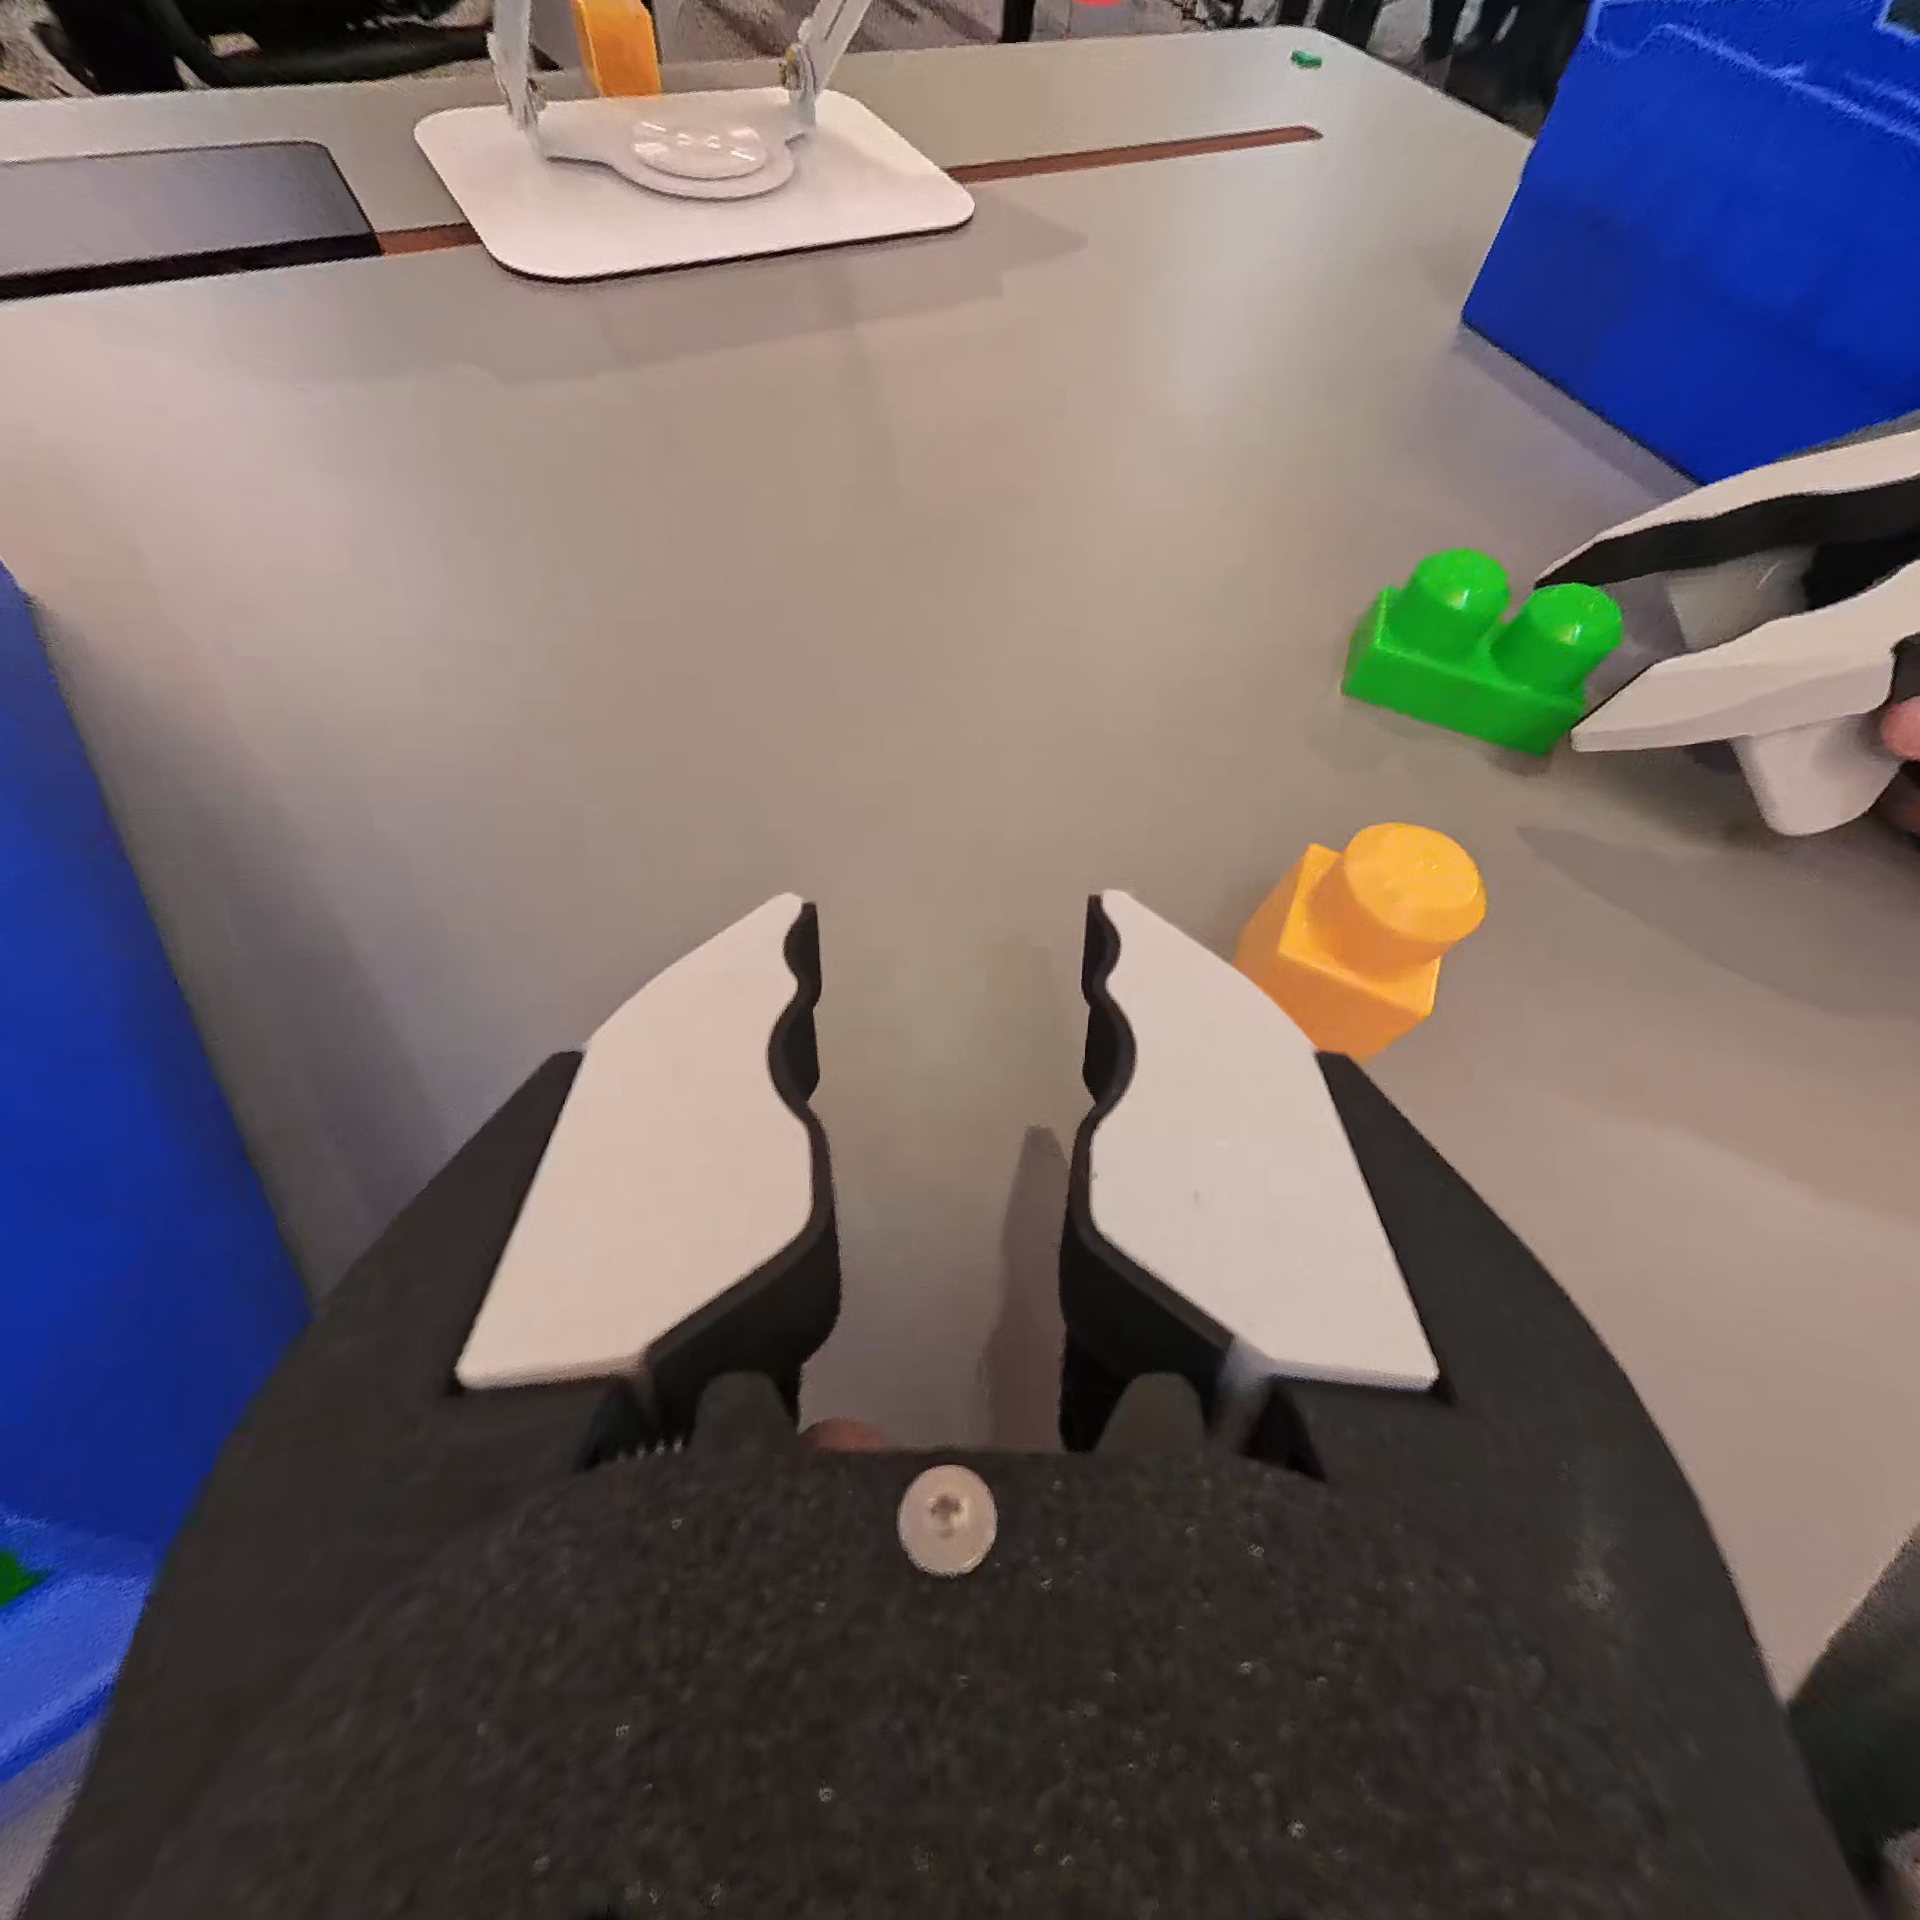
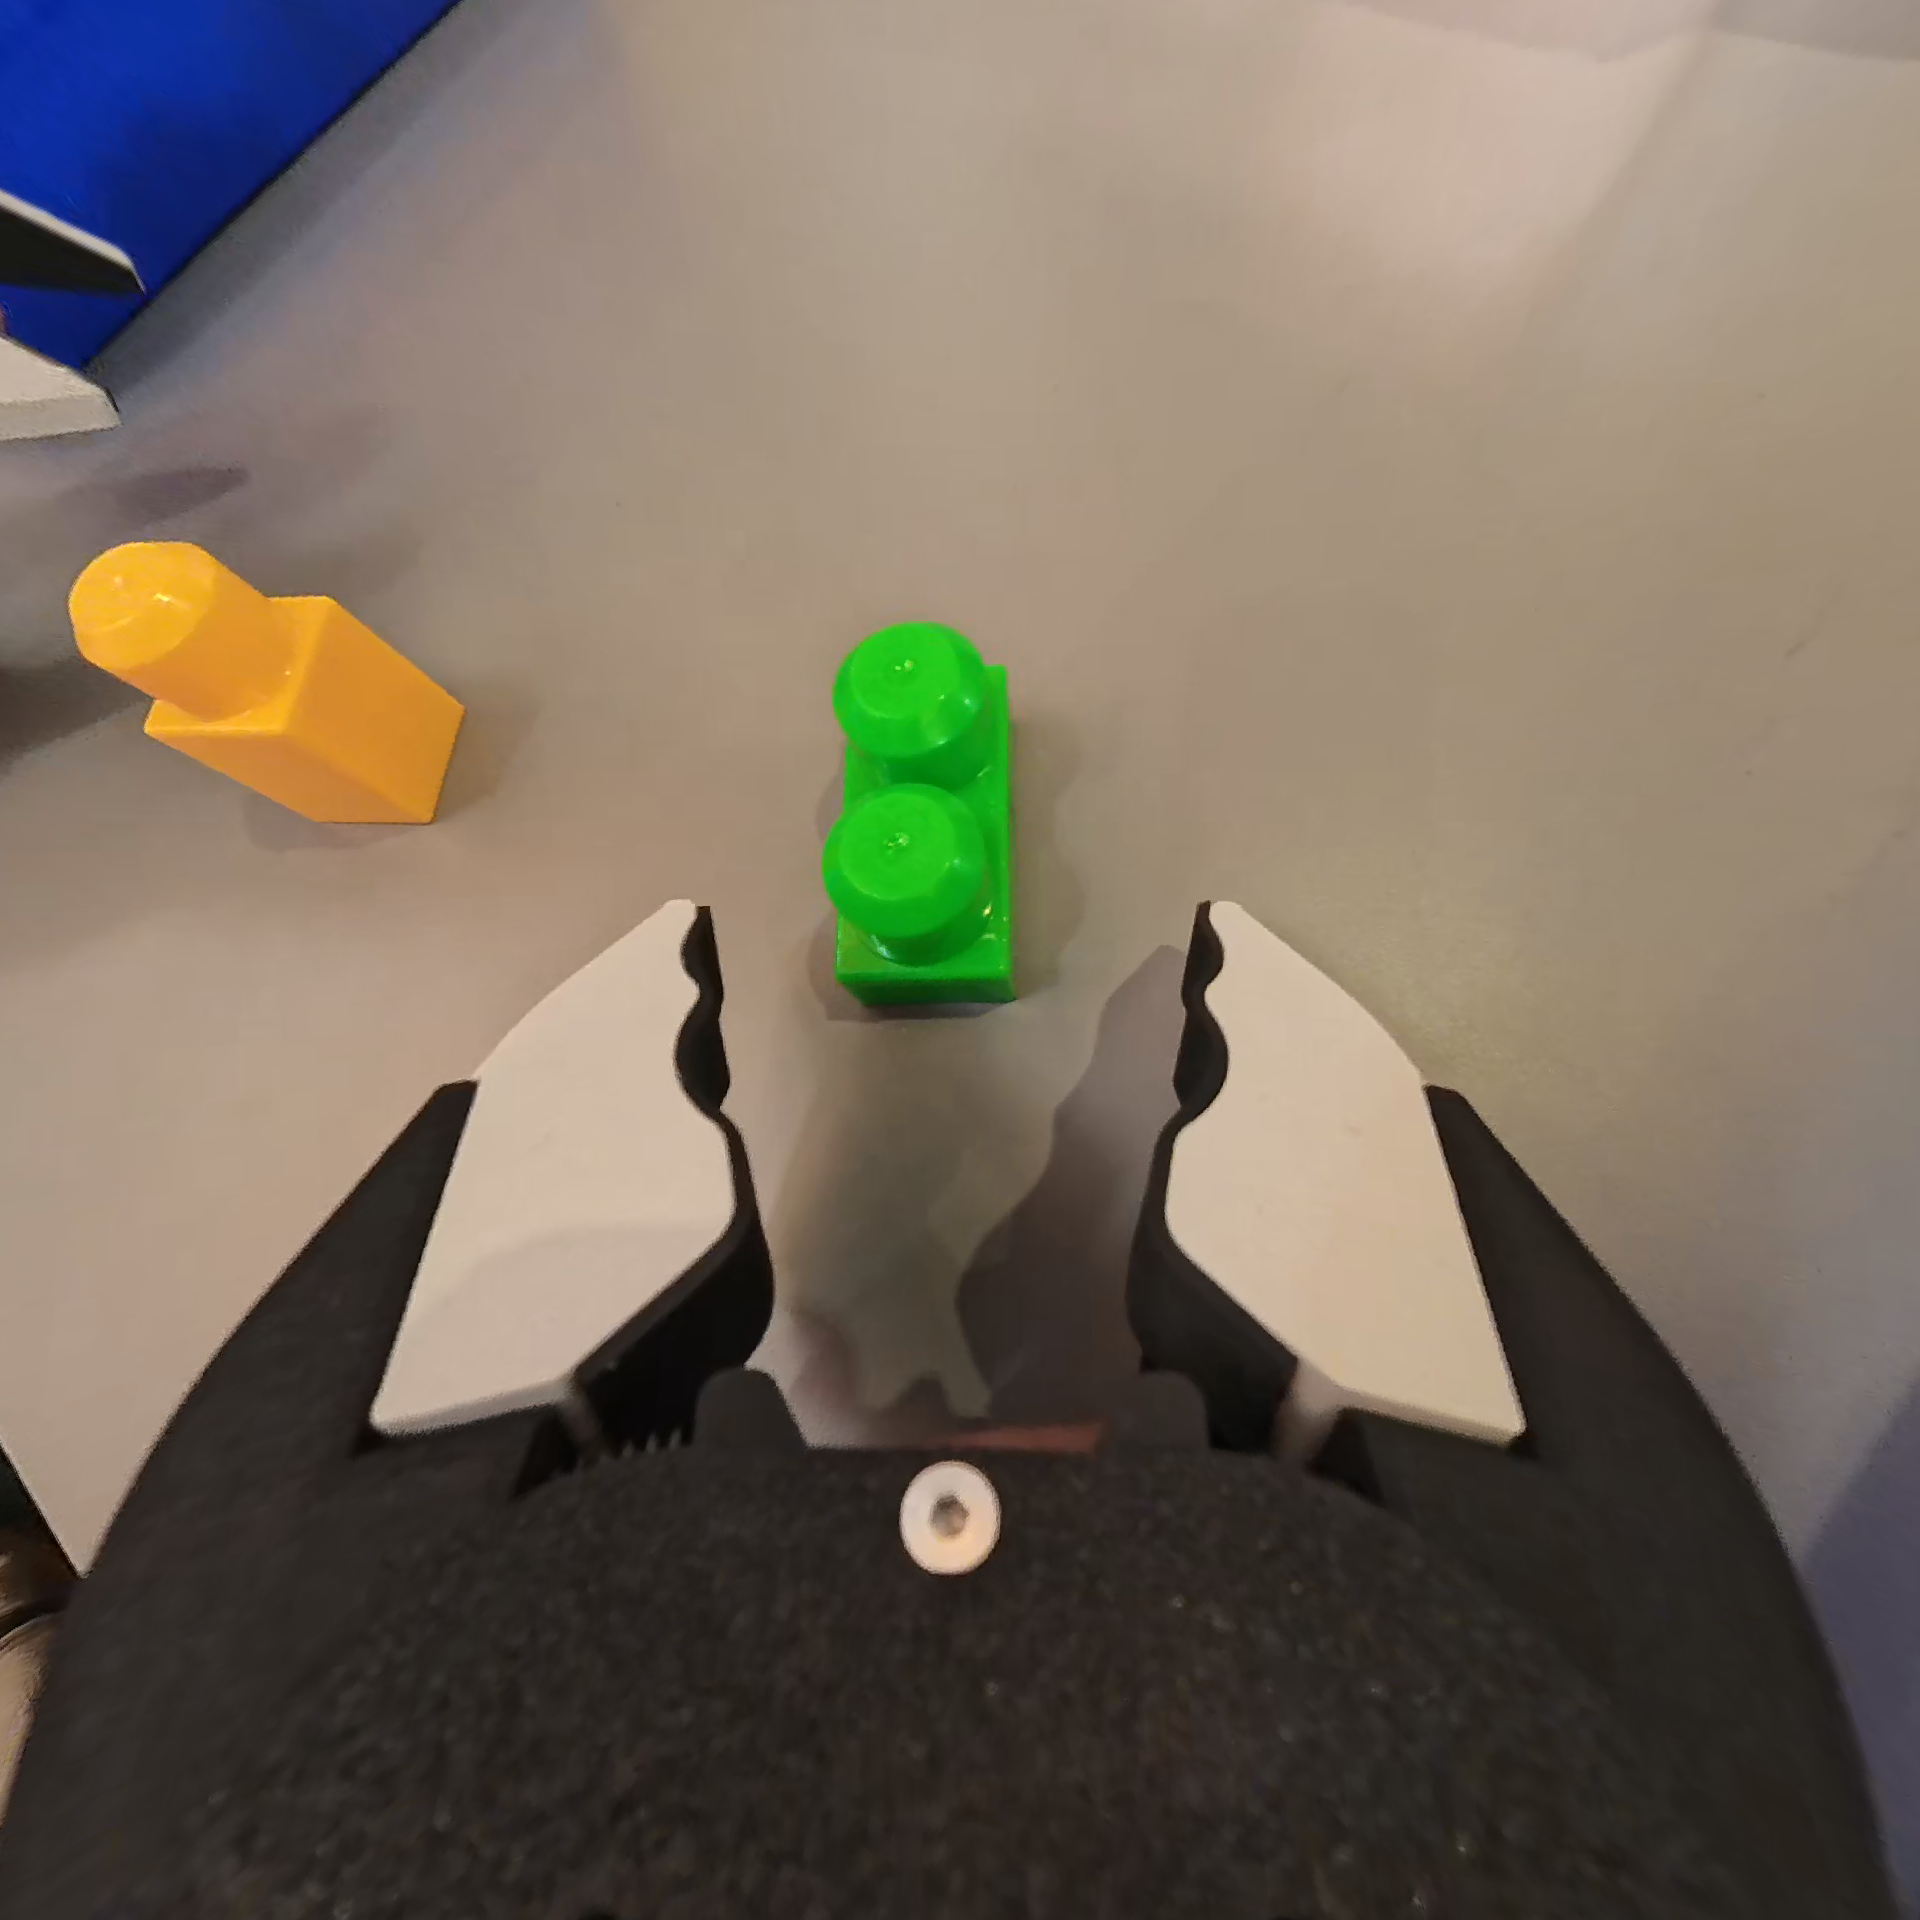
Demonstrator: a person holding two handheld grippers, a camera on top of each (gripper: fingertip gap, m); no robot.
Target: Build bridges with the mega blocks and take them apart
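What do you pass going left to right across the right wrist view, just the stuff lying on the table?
Left gripper fingertips at the left edge → orange one-stud block → green two-stud block. The right gripper stands open just short of the green block, holding nothing.

The left gripper point(image 1: 951, 914) points toward twelve o'clock, tilted down, its jaws parted and holding nothing. The right gripper point(image 2: 956, 914) also points toward twelve o'clock, angled down, jaws spread wider, likewise holding nothing between its grey fingers point(image 2: 582, 1153).
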